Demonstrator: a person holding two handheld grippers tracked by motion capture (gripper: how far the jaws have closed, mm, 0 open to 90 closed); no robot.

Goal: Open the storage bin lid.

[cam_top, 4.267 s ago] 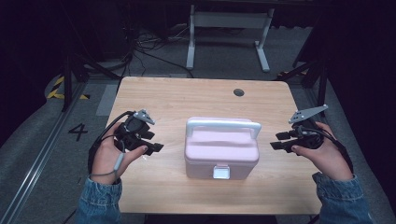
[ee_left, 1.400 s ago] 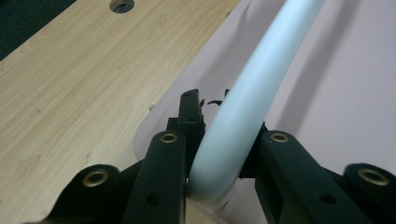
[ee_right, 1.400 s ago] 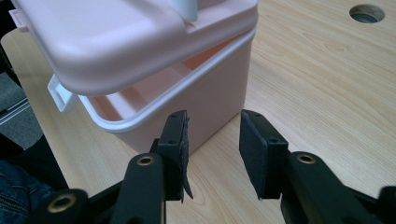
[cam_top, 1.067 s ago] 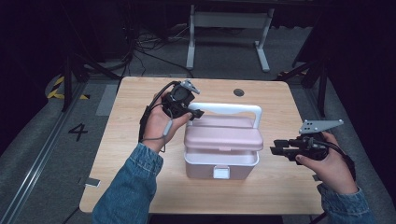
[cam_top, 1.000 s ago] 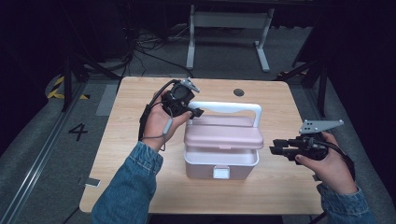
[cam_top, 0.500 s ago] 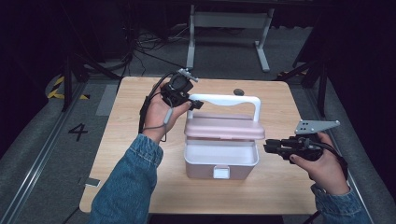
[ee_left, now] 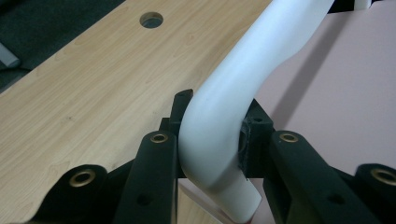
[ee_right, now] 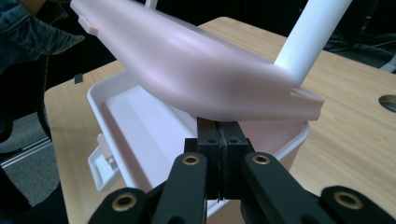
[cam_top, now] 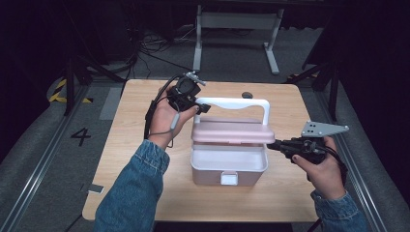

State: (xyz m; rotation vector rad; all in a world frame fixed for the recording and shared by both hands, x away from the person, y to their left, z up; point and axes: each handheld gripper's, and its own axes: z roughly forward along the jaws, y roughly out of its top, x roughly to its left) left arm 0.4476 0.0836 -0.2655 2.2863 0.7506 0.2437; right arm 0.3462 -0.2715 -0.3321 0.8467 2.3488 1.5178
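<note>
The left black tongs (ee_left: 212, 140) clamp the curved end of a smooth white plastic handle (ee_left: 243, 79). Pale wooden worktop (ee_left: 84, 88) with a round hole (ee_left: 152, 19) lies behind; pink plastic lid (ee_left: 345, 79) beside.

A pale wooden table (cam_top: 135, 145) sits centre stage, a round hole (cam_top: 247, 95) near its far edge, a white metal frame (cam_top: 237, 21) on the dark floor beyond it, and a painted number four (cam_top: 80, 136) off its left side.

A light wooden table (cam_top: 135, 145) with a round hole (cam_top: 247, 95) carries a pink box (cam_top: 228, 166).
</note>
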